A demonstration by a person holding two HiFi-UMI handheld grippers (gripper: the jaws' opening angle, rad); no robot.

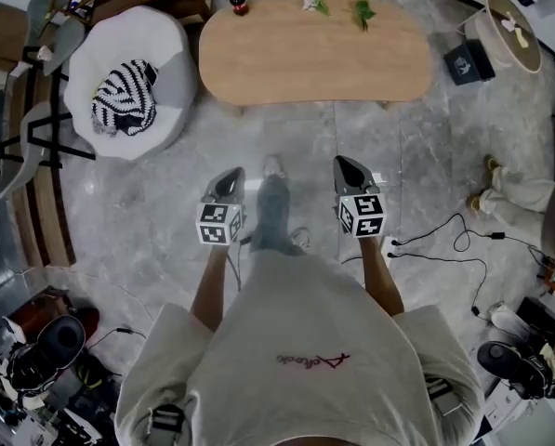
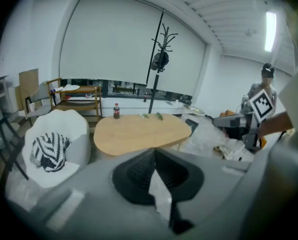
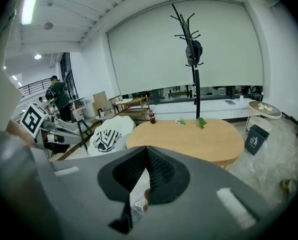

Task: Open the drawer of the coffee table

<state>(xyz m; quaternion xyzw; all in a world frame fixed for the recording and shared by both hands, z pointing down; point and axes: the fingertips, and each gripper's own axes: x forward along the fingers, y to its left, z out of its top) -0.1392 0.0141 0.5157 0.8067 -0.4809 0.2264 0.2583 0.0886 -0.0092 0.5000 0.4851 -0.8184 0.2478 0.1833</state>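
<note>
Nothing of the task is done yet. The oval wooden tabletop [image 1: 314, 49] stands well ahead of the person across bare floor [image 1: 426, 165], and no view shows its drawer, so I cannot tell which side it sits on or whether it is shut. Both claws hang well short of the tabletop. The left claw [image 1: 231, 177] and the right claw [image 1: 344, 165] each have their jaws pressed together with nothing between them, as each gripper view shows. By my judgement everything is left: come up to the tabletop, find the drawer front, open a claw onto its handle or edge, and pull. Little writing can be read. The bottle [image 1: 239, 3] at the tabletop's far left edge has a red cap and red label, too small to read. The dark bin [image 1: 465, 61] just right of the tabletop bears a white litter pictogram and no legible words. Red script on the person's shirt [image 1: 312, 360] is seen upside down, and I cannot make it out. Each claw's cube [image 1: 219, 223] carries black-and-white square markers, not text.
</note>
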